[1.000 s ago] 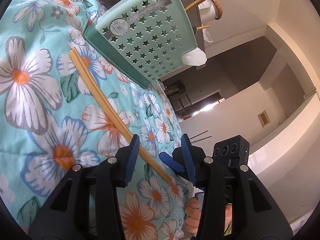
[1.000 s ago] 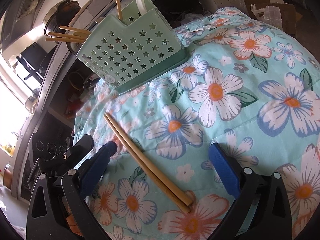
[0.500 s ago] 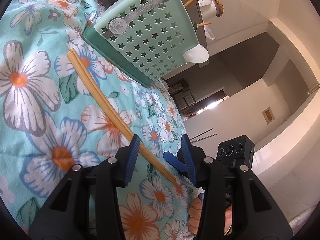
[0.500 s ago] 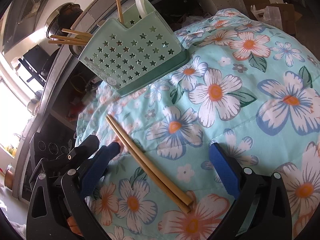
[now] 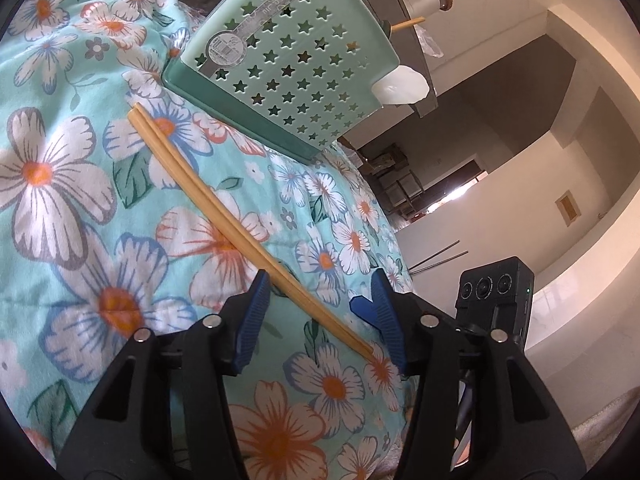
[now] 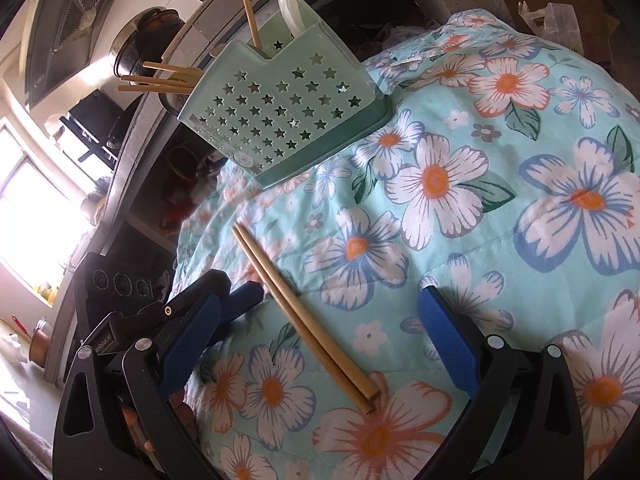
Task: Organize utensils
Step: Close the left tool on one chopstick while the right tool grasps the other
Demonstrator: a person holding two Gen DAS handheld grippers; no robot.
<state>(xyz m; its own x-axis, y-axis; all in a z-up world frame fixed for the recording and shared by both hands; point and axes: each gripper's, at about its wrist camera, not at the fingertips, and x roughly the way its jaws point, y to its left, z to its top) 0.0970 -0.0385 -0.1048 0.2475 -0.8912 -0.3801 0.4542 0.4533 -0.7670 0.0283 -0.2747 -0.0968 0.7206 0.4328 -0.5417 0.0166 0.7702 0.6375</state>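
Opening left hand-held gripper (image 5: 320, 300), chopsticks (image 5: 224, 216) apparently unmoved

Cream walls (image 5: 520, 208) and a sunlit window (image 6: 36, 216) surround the steel kitchen counter (image 6: 132, 148).

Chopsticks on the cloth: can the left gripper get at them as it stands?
Probably yes. The chopsticks already run between the left gripper's opening jaws, pads not pressing, flat on the floral cloth. Nothing lies over them.
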